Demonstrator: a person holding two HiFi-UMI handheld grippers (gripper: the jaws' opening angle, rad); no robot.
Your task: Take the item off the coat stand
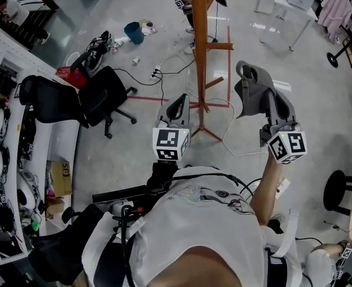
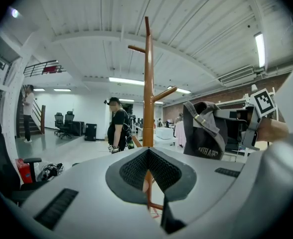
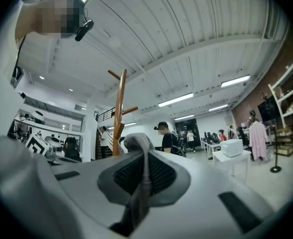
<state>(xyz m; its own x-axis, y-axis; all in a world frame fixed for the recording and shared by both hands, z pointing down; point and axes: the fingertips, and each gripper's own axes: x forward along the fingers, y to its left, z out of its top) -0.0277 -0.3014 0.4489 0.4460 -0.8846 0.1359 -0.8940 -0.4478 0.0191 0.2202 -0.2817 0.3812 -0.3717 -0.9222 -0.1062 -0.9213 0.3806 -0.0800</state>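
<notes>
The wooden coat stand [image 1: 199,52] rises from the floor ahead of me, and its pegs in view are bare. A grey cap [image 1: 251,92] hangs to the right of the stand, clear of it, with my right gripper [image 1: 273,103] shut on it. In the right gripper view a strip of the cap [image 3: 142,148] runs between the closed jaws of the right gripper [image 3: 145,159], and the stand [image 3: 119,113] is behind on the left. My left gripper [image 1: 177,103] is shut and holds nothing, just short of the stand's base. The left gripper view looks past the left gripper [image 2: 147,153] at the pole [image 2: 148,83] and the cap [image 2: 204,131].
A black office chair [image 1: 74,100] stands to the left, beside a white desk [image 1: 62,142]. A white table [image 1: 284,5] is at the back right and a black stool [image 1: 337,190] at the right. Cables [image 1: 164,70] and a blue bucket [image 1: 134,32] lie on the floor. A person [image 2: 117,126] stands beyond the stand.
</notes>
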